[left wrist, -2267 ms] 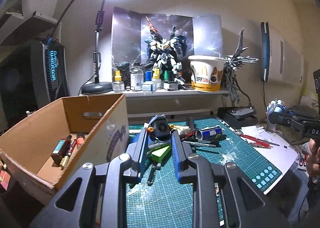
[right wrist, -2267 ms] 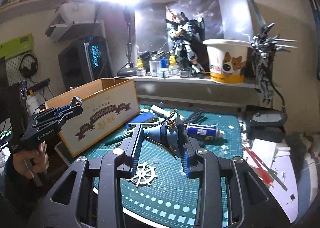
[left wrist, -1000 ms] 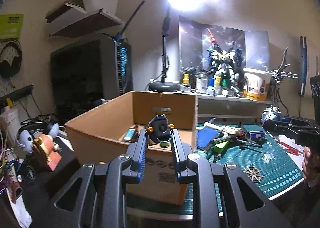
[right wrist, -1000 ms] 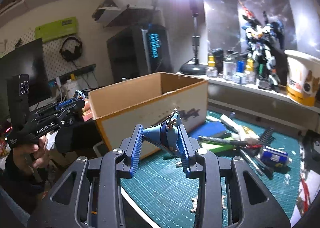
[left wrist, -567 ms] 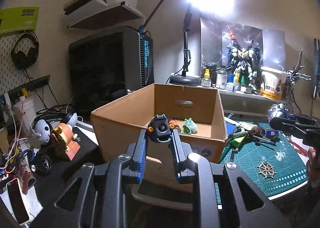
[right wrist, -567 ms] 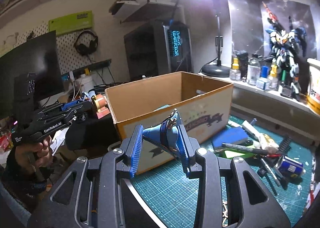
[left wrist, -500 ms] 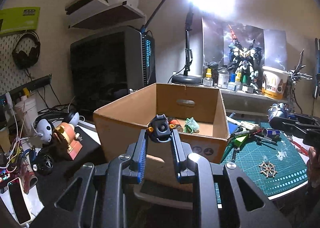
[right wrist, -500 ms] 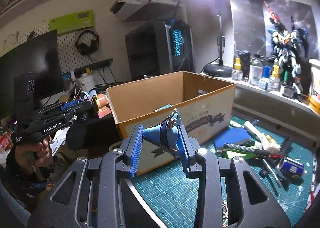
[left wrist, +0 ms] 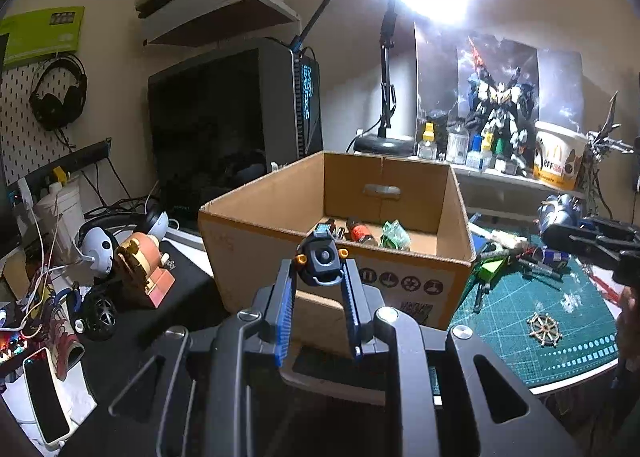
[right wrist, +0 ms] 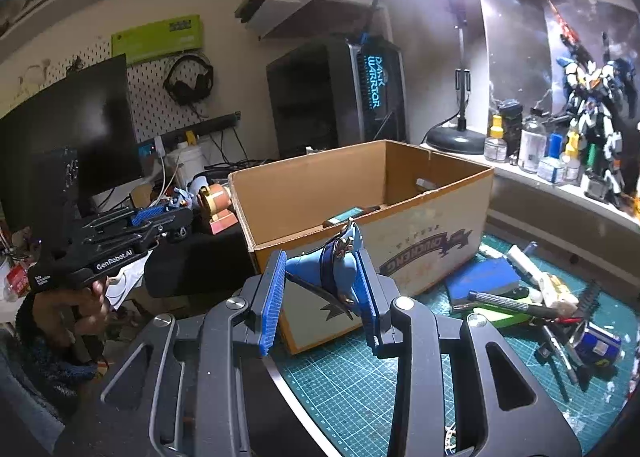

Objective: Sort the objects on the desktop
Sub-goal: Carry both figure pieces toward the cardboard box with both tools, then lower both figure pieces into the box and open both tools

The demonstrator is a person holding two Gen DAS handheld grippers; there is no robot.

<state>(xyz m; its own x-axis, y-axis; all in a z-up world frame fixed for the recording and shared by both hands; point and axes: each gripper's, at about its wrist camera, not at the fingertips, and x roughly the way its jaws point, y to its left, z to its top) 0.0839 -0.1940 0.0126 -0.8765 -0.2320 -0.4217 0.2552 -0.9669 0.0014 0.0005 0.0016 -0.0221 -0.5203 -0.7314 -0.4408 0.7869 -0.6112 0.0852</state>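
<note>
My left gripper (left wrist: 322,283) is clamped on a small dark toy part (left wrist: 321,261), my right gripper (right wrist: 320,289) on a blue toy piece (right wrist: 326,267), both short of the cardboard box (left wrist: 336,257). I'd carry each past its near rim before letting go.

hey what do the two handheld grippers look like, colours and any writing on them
Both are black skeletal frames with cut-out openings and silver bolts at the joints. The fingers carry ribbed blue pads. The left gripper, seen from the right wrist camera, has white "GenRobot.AI" lettering along its side.
</note>
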